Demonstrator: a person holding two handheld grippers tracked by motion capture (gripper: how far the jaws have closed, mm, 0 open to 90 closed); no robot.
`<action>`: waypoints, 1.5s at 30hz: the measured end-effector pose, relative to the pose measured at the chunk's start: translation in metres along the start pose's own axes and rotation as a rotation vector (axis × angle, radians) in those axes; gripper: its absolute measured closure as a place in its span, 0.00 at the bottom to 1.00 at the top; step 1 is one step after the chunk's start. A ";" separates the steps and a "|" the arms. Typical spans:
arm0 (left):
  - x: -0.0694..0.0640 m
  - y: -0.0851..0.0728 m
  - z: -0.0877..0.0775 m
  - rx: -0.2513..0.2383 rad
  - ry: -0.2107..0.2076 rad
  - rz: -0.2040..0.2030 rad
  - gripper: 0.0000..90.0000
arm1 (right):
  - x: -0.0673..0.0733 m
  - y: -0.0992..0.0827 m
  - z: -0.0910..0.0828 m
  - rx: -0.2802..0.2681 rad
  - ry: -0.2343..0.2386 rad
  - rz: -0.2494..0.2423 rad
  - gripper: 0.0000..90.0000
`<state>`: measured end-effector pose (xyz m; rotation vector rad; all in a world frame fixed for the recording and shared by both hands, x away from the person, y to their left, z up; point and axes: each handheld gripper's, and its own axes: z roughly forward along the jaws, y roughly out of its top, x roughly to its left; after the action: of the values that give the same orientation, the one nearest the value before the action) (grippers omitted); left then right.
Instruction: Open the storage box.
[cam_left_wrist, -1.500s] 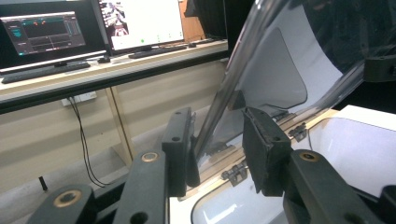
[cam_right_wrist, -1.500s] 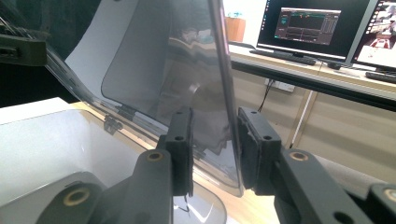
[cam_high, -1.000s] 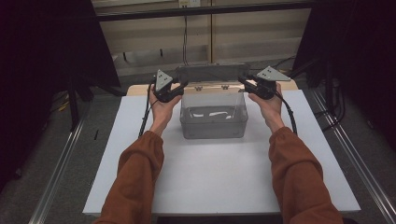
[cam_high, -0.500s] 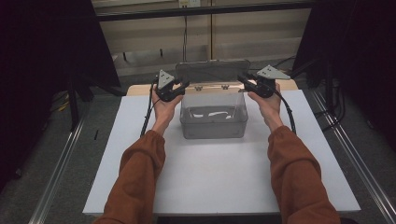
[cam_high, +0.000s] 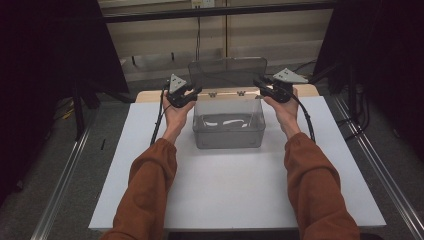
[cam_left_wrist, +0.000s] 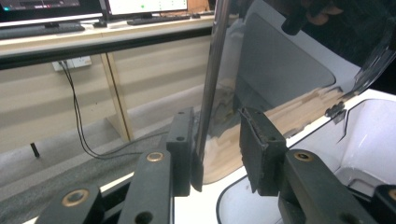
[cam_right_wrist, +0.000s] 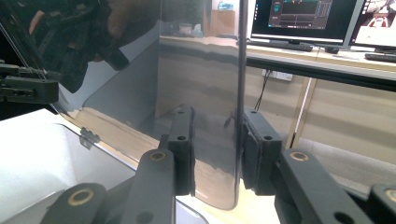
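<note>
Lid of the clear plastic box stands raised, roughly upright, above the box's far rim, where two small hinges join it to the box. That box sits on the white tabletop, toward the far edge and midway between the person's two hands, and something pale lies on its floor, too blurred to name.

At the lid's left edge, the left claw has its jaws on either side of the panel. In the left gripper view the lid's edge runs up between the two black pads: it lies against the left pad, while a gap shows between the panel and the right pad. These jaws have just been closing, with the lid between them. Whether the grip is tight I cannot tell.

At the lid's right edge, the right claw straddles the panel in the same way. In the right gripper view the lid's edge stands just beside the right pad, and the clear panel spans the space across to the left pad; the jaws are set narrow around it, though firm contact is not clear.

Both orange sleeves reach across the tabletop from its near edge toward the box.
</note>
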<state>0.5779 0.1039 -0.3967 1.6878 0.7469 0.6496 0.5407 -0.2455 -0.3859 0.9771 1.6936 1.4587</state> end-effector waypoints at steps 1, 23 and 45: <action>0.001 -0.001 0.001 0.008 -0.001 0.004 0.74 | 0.000 -0.001 0.001 0.006 -0.001 0.003 0.75; 0.008 0.001 0.010 0.059 -0.017 -0.060 0.75 | -0.006 -0.020 0.013 0.054 -0.001 0.051 0.77; 0.012 -0.003 0.021 0.098 -0.017 -0.152 0.74 | -0.015 -0.026 0.024 0.095 0.007 0.177 0.81</action>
<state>0.6006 0.1005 -0.4036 1.7037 0.8982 0.4992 0.5658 -0.2495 -0.4144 1.2010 1.7315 1.5051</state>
